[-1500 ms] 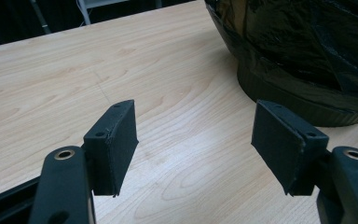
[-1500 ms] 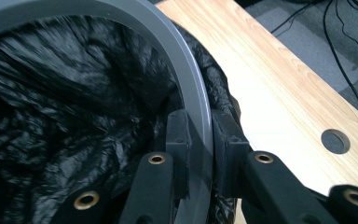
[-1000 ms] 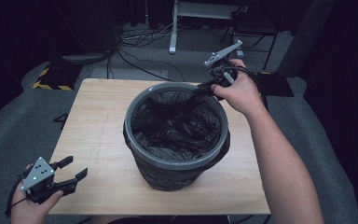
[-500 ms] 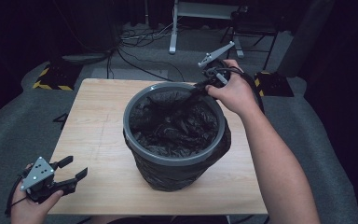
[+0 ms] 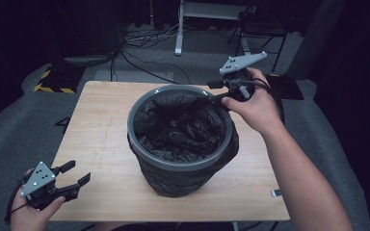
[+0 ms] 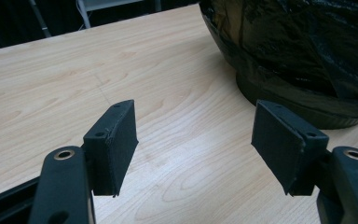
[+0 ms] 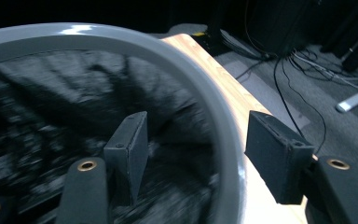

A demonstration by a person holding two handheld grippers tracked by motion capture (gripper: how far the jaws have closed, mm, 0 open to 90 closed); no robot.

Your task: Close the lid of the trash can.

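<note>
A grey round bin [image 5: 133, 126] stands mid-table, lined with a crumpled black bag [image 5: 183, 130] whose skirt hangs down its outside. My right gripper [image 5: 214, 91] is at the bin's far right rim. Its jaws have just been opening. In the right gripper view the grey rim [image 7: 216, 100] passes between them, one jaw inside over the bag [image 7: 51, 107] and one outside, with neither pad pressing, so my right gripper [image 7: 196, 158] is open. My left gripper [image 5: 79, 172] rests open and empty at the table's near left corner. In its own view my left gripper [image 6: 196, 140] faces the bagged bin [image 6: 307, 51].
The wooden table [image 5: 101, 125] has bare board to the left of the bin and in front of it. Beyond the far edge lie cables [image 5: 139, 43] and a metal stand [image 5: 179, 29] on grey carpet. A yellow-black striped marking [image 5: 53, 82] lies off the far left corner.
The right gripper, shut on the bag's edge at the far right rim before, has opened and let it go. Its hand shifted slightly right. The left gripper has not moved.
</note>
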